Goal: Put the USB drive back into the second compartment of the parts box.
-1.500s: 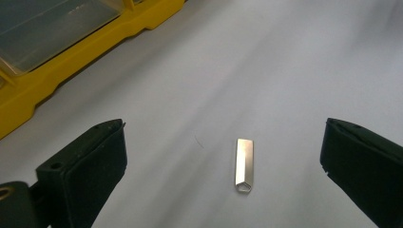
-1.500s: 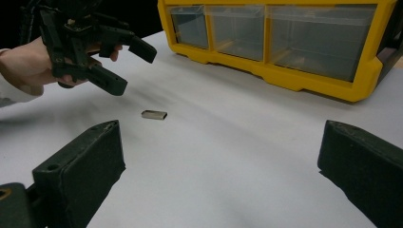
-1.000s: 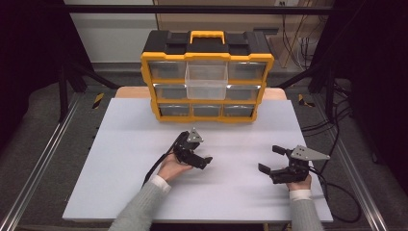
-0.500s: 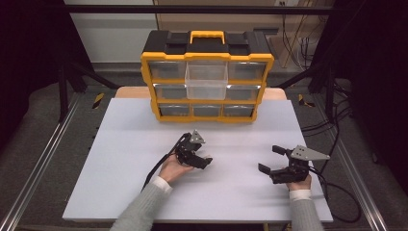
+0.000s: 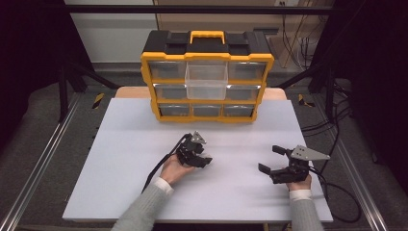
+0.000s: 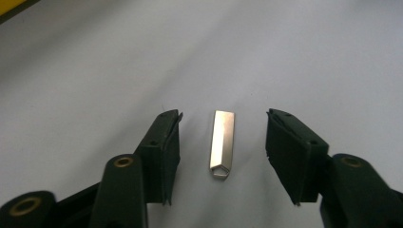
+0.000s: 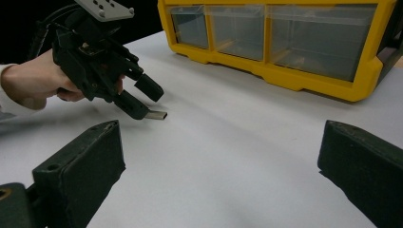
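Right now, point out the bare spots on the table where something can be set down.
Free: the table left of the left gripper, and the strip between both grippers. Crowded: by the yellow drawer organizer, and where the small metal piece lies between the left gripper's open jaws.

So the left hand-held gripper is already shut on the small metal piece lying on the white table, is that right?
Not quite. The left hand-held gripper is open: its jaws stand on either side of the small metal piece, with a gap on both sides, not touching it. The left gripper view shows this. The piece does lie on the white table.
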The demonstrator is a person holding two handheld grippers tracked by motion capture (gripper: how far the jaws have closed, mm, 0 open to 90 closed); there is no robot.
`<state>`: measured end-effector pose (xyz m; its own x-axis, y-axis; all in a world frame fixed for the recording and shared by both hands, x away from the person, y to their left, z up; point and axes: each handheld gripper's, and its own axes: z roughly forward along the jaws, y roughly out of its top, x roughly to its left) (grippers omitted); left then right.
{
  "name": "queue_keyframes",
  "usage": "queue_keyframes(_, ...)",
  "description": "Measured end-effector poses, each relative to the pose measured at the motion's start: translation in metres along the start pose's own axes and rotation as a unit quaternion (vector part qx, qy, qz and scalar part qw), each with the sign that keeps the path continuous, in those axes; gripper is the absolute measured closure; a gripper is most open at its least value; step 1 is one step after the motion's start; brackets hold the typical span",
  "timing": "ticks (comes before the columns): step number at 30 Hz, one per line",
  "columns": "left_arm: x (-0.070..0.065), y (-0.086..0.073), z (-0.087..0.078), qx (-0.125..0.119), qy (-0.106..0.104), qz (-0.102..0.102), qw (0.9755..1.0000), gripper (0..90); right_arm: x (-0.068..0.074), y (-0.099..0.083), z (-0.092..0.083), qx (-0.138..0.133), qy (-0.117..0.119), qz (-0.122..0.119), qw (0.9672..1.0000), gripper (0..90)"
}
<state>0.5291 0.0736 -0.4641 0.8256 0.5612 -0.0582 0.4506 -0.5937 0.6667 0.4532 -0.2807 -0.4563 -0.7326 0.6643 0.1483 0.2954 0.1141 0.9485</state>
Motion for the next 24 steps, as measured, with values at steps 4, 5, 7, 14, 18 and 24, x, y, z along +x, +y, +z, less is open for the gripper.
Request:
queue_keyframes(4,-0.0008,0.0001,0.0008,0.003,0.000,-0.001,1.0000,52.8,0.0000,0.0000,0.0001,0.000,0.000,-0.001,1.0000,1.9)
queue_keyframes(5,-0.0012,0.0002,0.0010,0.006,0.002,0.000,1.0000,54.2,0.0000,0.0000,0.0000,0.000,0.000,0.000,1.0000,1.9)
queue_keyframes(7,-0.0018,0.0002,0.0020,0.008,0.002,0.001,1.0000,56.3,-0.0001,0.0000,0.0000,-0.001,0.000,0.000,1.0000,1.9)
queue_keyframes(14,-0.0045,0.0009,0.0039,0.011,0.007,0.007,0.9999,63.5,-0.0001,0.0000,0.0000,0.000,0.000,-0.001,1.0000,1.9)
queue_keyframes(18,-0.0053,0.0010,0.0049,0.016,0.009,0.008,0.9998,66.1,-0.0001,0.0001,0.0000,-0.001,0.000,0.000,1.0000,1.9)
queue_keyframes(24,-0.0061,0.0014,0.0060,0.017,0.009,0.007,0.9998,70.3,0.0000,0.0001,0.0000,0.000,0.001,0.000,1.0000,1.9)
